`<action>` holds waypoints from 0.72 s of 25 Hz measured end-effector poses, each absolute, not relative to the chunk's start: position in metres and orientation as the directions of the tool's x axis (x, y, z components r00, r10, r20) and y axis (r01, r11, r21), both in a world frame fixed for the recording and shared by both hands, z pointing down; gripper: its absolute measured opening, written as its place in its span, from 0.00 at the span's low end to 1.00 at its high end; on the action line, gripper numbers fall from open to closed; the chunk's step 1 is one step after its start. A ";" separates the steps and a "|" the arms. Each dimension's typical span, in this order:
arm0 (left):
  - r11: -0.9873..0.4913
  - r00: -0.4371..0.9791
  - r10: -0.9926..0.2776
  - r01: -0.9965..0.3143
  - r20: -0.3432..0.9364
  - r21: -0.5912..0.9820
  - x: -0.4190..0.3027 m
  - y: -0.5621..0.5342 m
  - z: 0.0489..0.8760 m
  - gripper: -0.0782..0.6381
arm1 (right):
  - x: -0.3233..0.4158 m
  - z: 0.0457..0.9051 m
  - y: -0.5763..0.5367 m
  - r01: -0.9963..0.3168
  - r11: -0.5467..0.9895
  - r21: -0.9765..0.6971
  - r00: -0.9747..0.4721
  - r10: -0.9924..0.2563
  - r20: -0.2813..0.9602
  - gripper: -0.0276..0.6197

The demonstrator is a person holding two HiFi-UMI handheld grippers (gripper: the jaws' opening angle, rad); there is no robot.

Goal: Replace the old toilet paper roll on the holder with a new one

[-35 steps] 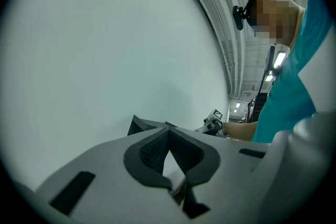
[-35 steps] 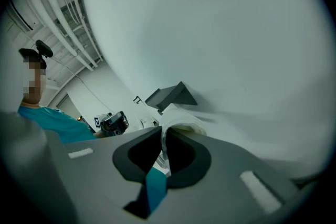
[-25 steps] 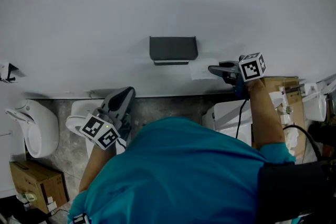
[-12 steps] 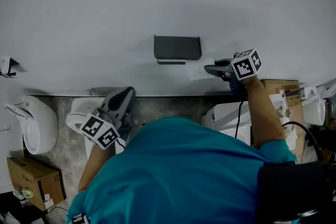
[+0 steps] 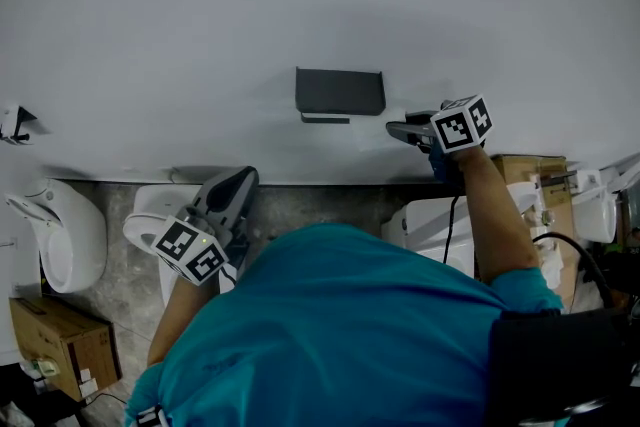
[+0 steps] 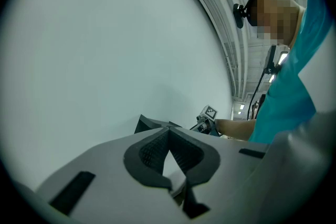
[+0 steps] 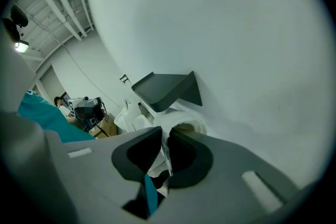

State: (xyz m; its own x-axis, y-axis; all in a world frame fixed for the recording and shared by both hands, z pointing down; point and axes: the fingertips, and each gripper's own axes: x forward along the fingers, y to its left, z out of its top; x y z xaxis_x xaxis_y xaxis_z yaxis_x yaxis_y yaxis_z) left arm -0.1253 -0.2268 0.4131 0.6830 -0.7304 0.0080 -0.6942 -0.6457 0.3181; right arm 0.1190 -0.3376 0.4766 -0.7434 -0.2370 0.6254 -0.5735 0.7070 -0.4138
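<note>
A dark grey toilet paper holder (image 5: pixel 340 91) is fixed to the pale wall. In the right gripper view the holder (image 7: pixel 167 89) has a white, nearly used-up roll (image 7: pixel 185 122) under it. My right gripper (image 5: pixel 392 128) is just right of the holder. Its jaws are opening a narrow gap, and the roll's loose sheet (image 7: pixel 164 152) hangs between them at my right gripper (image 7: pixel 164 136). My left gripper (image 5: pixel 240 179) hangs low and left, away from the wall. It is shut and empty, its tips meeting in my left gripper (image 6: pixel 168 131) view.
On the floor below stand a white toilet (image 5: pixel 58 235), a second white fixture (image 5: pixel 150 215) and a cardboard box (image 5: pixel 55 340). A white cistern (image 5: pixel 430 215) and another box (image 5: pixel 530 167) are under my right arm. The person's teal shirt fills the lower head view.
My right gripper has shifted left toward the holder and turned a little. The white sheet seen spread beside the holder earlier now shows less. My left gripper has stayed put.
</note>
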 end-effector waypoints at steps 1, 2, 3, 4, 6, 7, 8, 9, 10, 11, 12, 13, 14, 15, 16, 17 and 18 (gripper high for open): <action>-0.645 0.683 -0.730 -0.694 0.009 0.320 -0.125 -0.227 0.414 0.12 | 0.119 0.478 -0.339 -0.583 0.699 -0.415 -0.740 -0.245 0.627 0.10; -0.644 0.683 -0.731 -0.694 0.010 0.322 -0.126 -0.227 0.414 0.12 | 0.120 0.479 -0.340 -0.592 0.691 -0.415 -0.735 -0.253 0.629 0.10; -0.643 0.682 -0.731 -0.694 0.010 0.324 -0.126 -0.227 0.415 0.12 | 0.120 0.480 -0.341 -0.602 0.684 -0.412 -0.730 -0.262 0.631 0.11; -0.642 0.682 -0.732 -0.694 0.010 0.326 -0.126 -0.226 0.415 0.12 | 0.119 0.481 -0.342 -0.611 0.678 -0.408 -0.725 -0.272 0.633 0.11; -0.642 0.682 -0.731 -0.693 0.010 0.328 -0.125 -0.226 0.416 0.12 | 0.119 0.485 -0.344 -0.627 0.671 -0.396 -0.714 -0.292 0.636 0.12; -0.644 0.684 -0.730 -0.691 0.008 0.328 -0.123 -0.225 0.417 0.12 | 0.121 0.486 -0.345 -0.634 0.668 -0.390 -0.710 -0.302 0.637 0.12; -0.647 0.686 -0.728 -0.689 0.005 0.327 -0.121 -0.225 0.418 0.12 | 0.122 0.488 -0.345 -0.640 0.665 -0.386 -0.706 -0.310 0.637 0.13; -0.649 0.688 -0.726 -0.687 0.003 0.327 -0.119 -0.224 0.419 0.12 | 0.123 0.488 -0.345 -0.645 0.661 -0.383 -0.703 -0.316 0.637 0.13; -0.649 0.688 -0.726 -0.686 0.005 0.329 -0.119 -0.224 0.419 0.12 | 0.123 0.489 -0.345 -0.650 0.659 -0.379 -0.699 -0.322 0.638 0.13; -0.646 0.687 -0.727 -0.687 0.008 0.332 -0.119 -0.224 0.419 0.12 | 0.121 0.489 -0.345 -0.655 0.658 -0.371 -0.693 -0.329 0.641 0.13; -0.643 0.686 -0.728 -0.688 0.010 0.335 -0.121 -0.224 0.419 0.12 | 0.118 0.490 -0.346 -0.662 0.658 -0.358 -0.685 -0.337 0.646 0.14; -0.642 0.685 -0.729 -0.689 0.011 0.337 -0.124 -0.224 0.419 0.12 | 0.115 0.490 -0.347 -0.670 0.659 -0.341 -0.674 -0.347 0.652 0.14; -0.642 0.685 -0.729 -0.688 0.010 0.338 -0.126 -0.225 0.419 0.12 | 0.112 0.491 -0.349 -0.678 0.661 -0.322 -0.662 -0.357 0.659 0.15; -0.642 0.684 -0.729 -0.688 0.010 0.339 -0.127 -0.225 0.419 0.12 | 0.110 0.492 -0.350 -0.685 0.663 -0.302 -0.649 -0.367 0.666 0.15; -0.641 0.684 -0.729 -0.688 0.010 0.339 -0.128 -0.225 0.419 0.12 | 0.110 0.493 -0.350 -0.693 0.663 -0.284 -0.637 -0.378 0.672 0.16; -0.641 0.684 -0.730 -0.689 0.010 0.338 -0.128 -0.224 0.420 0.12 | 0.110 0.495 -0.351 -0.699 0.663 -0.269 -0.627 -0.387 0.676 0.16; -0.640 0.683 -0.731 -0.690 0.010 0.338 -0.128 -0.224 0.420 0.12 | 0.109 0.496 -0.352 -0.704 0.662 -0.257 -0.619 -0.395 0.679 0.17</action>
